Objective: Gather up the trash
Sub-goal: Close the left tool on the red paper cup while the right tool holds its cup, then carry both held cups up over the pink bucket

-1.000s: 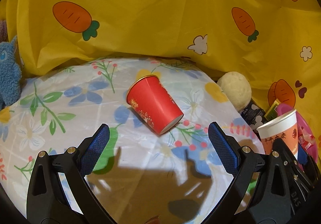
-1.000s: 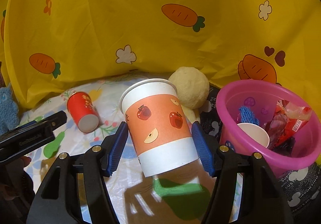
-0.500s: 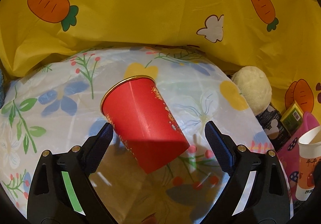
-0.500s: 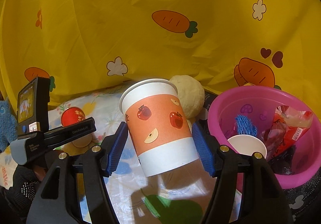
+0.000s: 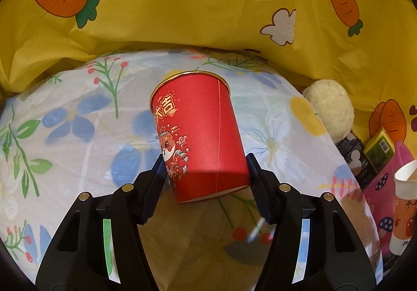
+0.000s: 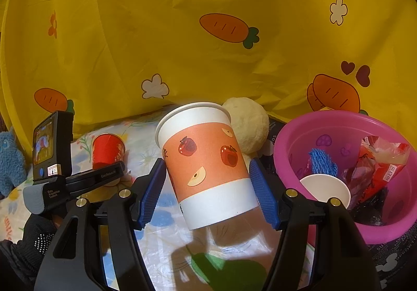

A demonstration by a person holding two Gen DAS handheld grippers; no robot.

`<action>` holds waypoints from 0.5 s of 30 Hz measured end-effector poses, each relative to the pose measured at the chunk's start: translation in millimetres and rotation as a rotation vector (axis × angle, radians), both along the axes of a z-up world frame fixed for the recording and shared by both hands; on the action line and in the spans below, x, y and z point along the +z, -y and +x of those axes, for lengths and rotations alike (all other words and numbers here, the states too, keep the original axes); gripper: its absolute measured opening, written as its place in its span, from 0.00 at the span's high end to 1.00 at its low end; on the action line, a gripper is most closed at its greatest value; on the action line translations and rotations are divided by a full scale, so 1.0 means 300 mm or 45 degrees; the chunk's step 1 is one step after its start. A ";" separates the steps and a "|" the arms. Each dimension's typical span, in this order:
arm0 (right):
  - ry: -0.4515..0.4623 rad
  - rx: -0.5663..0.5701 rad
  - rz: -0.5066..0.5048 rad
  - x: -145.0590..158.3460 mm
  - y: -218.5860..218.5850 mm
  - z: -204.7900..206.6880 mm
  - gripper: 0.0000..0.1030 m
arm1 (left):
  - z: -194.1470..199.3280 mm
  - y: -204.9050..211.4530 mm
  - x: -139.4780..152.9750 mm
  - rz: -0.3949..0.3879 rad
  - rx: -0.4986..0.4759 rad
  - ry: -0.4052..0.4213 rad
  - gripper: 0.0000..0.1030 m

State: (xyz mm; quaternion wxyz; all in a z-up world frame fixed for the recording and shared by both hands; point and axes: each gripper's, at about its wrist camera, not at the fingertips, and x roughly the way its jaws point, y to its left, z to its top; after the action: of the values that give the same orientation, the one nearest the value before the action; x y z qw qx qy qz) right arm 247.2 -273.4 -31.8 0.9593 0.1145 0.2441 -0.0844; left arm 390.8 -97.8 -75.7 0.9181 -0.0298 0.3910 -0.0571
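A red paper cup lies tilted on the floral plastic sheet, its rim facing away from me. My left gripper is closing on it, and both blue pads touch its sides near the base. The right wrist view shows the same red cup and the left gripper at the left. My right gripper is shut on an orange and white paper cup printed with apples, held just left of a pink bowl.
The pink bowl holds a white cup, a blue knitted piece and a red wrapper. A beige plush ball sits behind the cups. A blue plush toy is at the far left. Yellow carrot-print cloth walls the back.
My left gripper moved forward and down to the red cup and its jaws narrowed from wide open onto the cup's sides. The cup swung its rim away. The right gripper kept its cup still.
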 end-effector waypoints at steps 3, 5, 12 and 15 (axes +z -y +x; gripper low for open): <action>0.013 -0.009 0.004 0.012 0.012 -0.023 0.38 | -0.048 0.019 0.037 0.007 -0.045 0.046 0.42; 0.025 -0.013 -0.001 0.022 0.019 -0.044 0.38 | -0.092 0.036 0.070 0.011 -0.075 0.084 0.42; 0.076 -0.049 -0.001 0.070 0.059 -0.145 0.38 | -0.271 0.125 0.187 0.002 -0.204 0.203 0.42; 0.093 -0.079 0.001 0.089 0.091 -0.194 0.38 | -0.346 0.178 0.227 -0.010 -0.270 0.239 0.42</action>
State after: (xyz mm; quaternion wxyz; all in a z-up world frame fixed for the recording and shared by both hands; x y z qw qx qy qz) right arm 188.9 -300.8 -5.0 0.9644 0.1253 0.2054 -0.1099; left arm 287.1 -151.1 -7.7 0.9394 0.0137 0.3041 -0.1578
